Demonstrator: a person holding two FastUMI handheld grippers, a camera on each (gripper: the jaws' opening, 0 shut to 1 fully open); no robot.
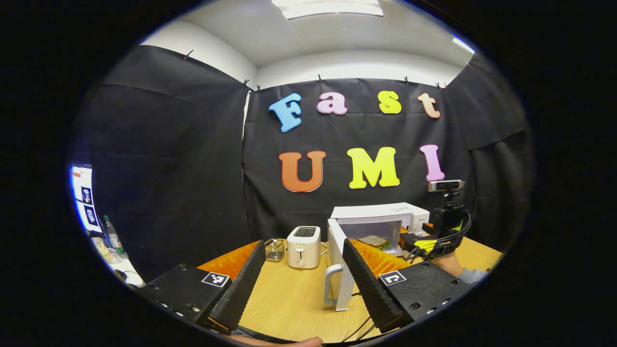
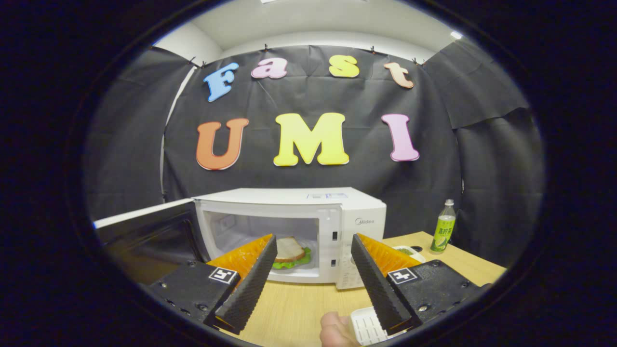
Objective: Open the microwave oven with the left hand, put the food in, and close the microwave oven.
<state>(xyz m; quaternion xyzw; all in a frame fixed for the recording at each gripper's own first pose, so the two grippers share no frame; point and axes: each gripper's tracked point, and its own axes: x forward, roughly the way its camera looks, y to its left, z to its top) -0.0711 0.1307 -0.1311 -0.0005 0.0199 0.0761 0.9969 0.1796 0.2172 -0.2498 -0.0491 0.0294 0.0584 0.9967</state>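
The white microwave stands at the back of the wooden table, its door swung wide open toward me, handle at the near edge. A sandwich lies inside the cavity. My left gripper is open and holds nothing, hovering well short of the door. In the right gripper view the microwave is close ahead, with the sandwich and its green lettuce on the oven floor. My right gripper is open and empty just outside the opening, and the door stands to its left.
A white toaster and a small wire basket sit left of the microwave. A green bottle stands at the table's right. A white ridged container lies under the right gripper, beside a fingertip. A hand holds the right gripper.
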